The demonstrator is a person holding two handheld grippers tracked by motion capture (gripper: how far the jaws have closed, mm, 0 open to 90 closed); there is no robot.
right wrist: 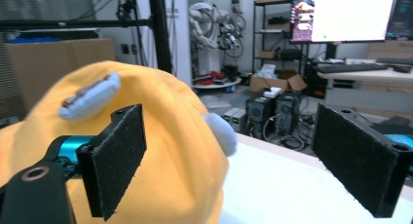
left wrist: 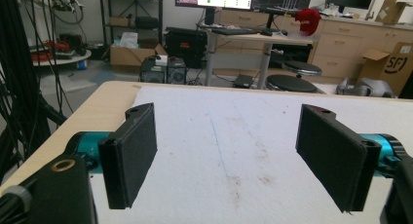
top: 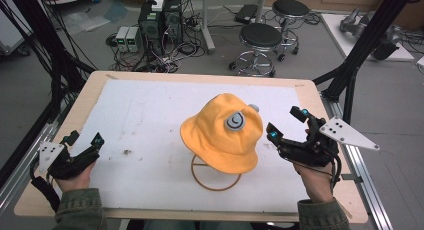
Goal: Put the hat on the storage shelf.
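- Black padded jaws of the right gripper (right wrist: 229,160) stand wide apart in the right gripper view, with nothing between the pads.
- Just ahead of that gripper's left-hand jaw sits an orange hat (right wrist: 160,151), close enough to overlap the jaw in that view; whether they touch cannot be told.
- From the high view, the right gripper (top: 286,123) is just beside the hat (top: 220,135), at the hat's right, held in the person's right hand (top: 315,182).
- Under the hat is a thin wire ring stand (top: 212,179), partly showing below the brim.
- On the hat's crown is a grey round patch (top: 235,121).
- Well apart from the hat, the left gripper (top: 85,138) rests low at the near left corner of the white mat (top: 150,115).
- Its jaws are also spread wide in the left gripper view (left wrist: 226,151), with bare stained mat (left wrist: 234,136) ahead of them.
- Beyond the mat's far edge are black stools (top: 261,37) on the floor.
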